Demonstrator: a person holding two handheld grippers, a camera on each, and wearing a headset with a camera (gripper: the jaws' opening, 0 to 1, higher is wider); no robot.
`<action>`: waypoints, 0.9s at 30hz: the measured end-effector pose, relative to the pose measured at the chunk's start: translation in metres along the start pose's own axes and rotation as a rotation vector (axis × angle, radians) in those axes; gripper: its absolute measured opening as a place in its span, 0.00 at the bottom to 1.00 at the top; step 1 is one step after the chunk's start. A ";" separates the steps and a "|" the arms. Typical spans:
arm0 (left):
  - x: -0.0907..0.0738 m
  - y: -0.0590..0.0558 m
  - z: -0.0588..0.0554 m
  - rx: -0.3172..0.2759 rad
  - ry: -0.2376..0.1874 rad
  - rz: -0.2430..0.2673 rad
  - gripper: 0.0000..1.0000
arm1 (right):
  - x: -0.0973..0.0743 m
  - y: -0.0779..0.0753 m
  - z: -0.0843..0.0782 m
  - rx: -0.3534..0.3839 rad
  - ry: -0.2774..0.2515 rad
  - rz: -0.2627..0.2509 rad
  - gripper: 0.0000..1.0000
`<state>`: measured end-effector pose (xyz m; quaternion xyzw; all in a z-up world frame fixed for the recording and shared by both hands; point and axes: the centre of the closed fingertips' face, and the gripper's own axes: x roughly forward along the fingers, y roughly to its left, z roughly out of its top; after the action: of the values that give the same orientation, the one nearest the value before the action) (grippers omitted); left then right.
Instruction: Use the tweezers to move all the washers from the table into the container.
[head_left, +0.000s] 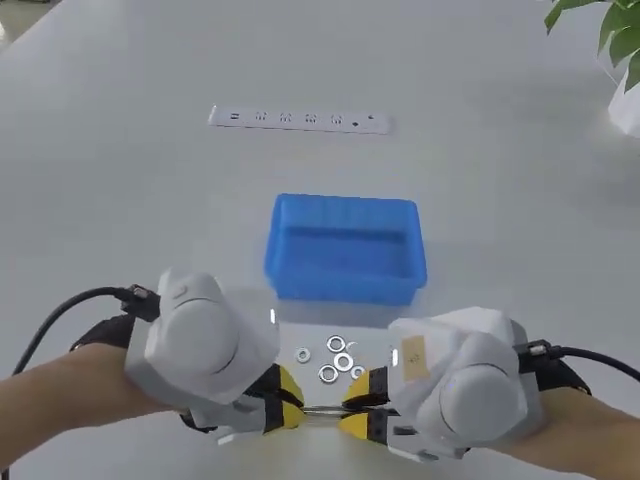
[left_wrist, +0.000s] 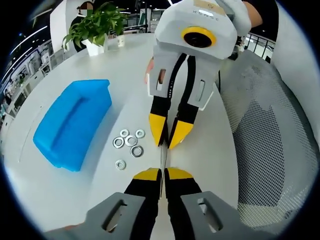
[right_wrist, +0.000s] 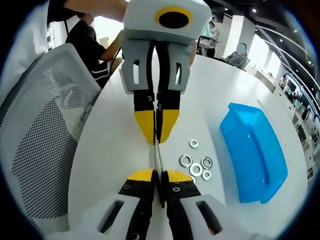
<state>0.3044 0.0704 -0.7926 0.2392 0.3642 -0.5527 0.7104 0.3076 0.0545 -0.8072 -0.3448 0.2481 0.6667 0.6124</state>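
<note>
Nose to nose they were, left gripper (head_left: 288, 400) and right gripper (head_left: 356, 405) both clamped tight on the tweezers (left_wrist: 163, 159), seemingly settling a working grip, while the washers (head_left: 337, 360) lay on the table (head_left: 150, 200) just before the blue container (head_left: 345, 285).

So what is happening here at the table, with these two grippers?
A person holds a gripper in each hand, with the tips facing each other. The left gripper and the right gripper are both shut on the thin tweezers between them, low over the table. The washers lie loose just beyond the tweezers, in front of the blue container. None seems to be moved into it yet.
</note>
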 end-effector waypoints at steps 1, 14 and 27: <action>-0.002 0.000 0.000 0.005 0.001 0.000 0.07 | 0.000 0.000 0.002 0.007 -0.008 0.000 0.08; -0.016 -0.008 0.024 0.050 -0.003 -0.014 0.04 | 0.002 0.015 0.009 -0.018 -0.066 -0.007 0.07; 0.010 -0.007 -0.009 0.062 0.046 -0.036 0.14 | -0.008 0.006 0.017 0.022 -0.107 -0.021 0.07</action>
<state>0.2965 0.0693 -0.8054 0.2670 0.3674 -0.5707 0.6841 0.2993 0.0619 -0.7910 -0.3047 0.2186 0.6751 0.6353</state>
